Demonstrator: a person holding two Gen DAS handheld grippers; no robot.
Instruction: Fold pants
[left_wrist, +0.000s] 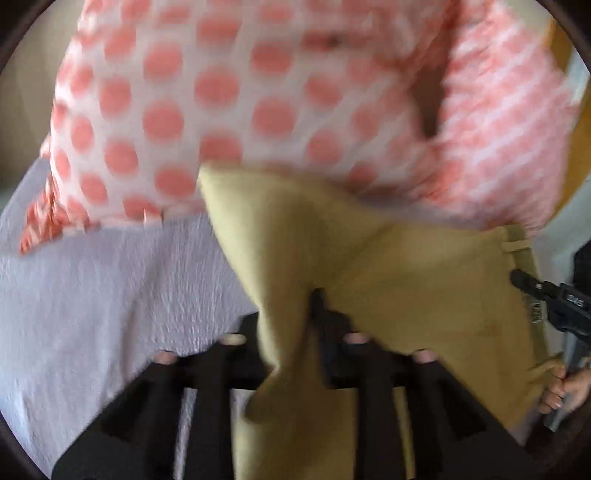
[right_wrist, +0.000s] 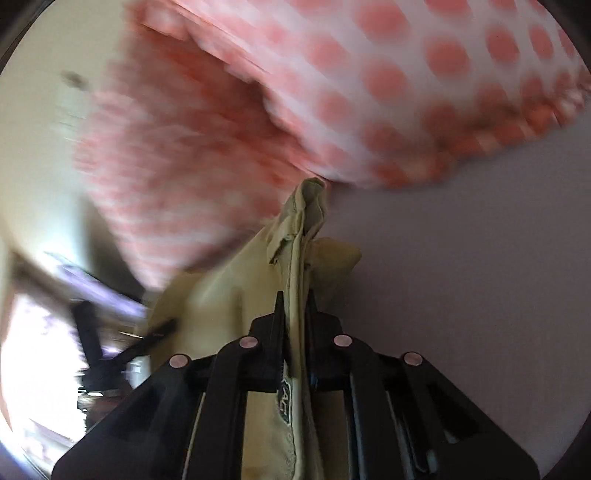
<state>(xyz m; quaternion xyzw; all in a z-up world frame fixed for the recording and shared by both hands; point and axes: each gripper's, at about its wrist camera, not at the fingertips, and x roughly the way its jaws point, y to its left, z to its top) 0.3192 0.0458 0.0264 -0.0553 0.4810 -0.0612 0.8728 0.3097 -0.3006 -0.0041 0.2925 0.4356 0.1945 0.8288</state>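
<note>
Both tools clamped on khaki pants (left_wrist: 424, 295), left tool (left_wrist: 314, 299), right tool (right_wrist: 295, 295), waistband label (right_wrist: 287, 400) unreadable

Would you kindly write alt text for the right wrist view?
The right gripper is shut on a bunched edge of tan pants, held above a pale lilac bedsheet. A blurred pink polka-dot pillow fills the top of the frame.

Soft daylight, both fisheye views motion-blurred with dark curved rims; a blown-out window (right_wrist: 22, 354) glares.
</note>
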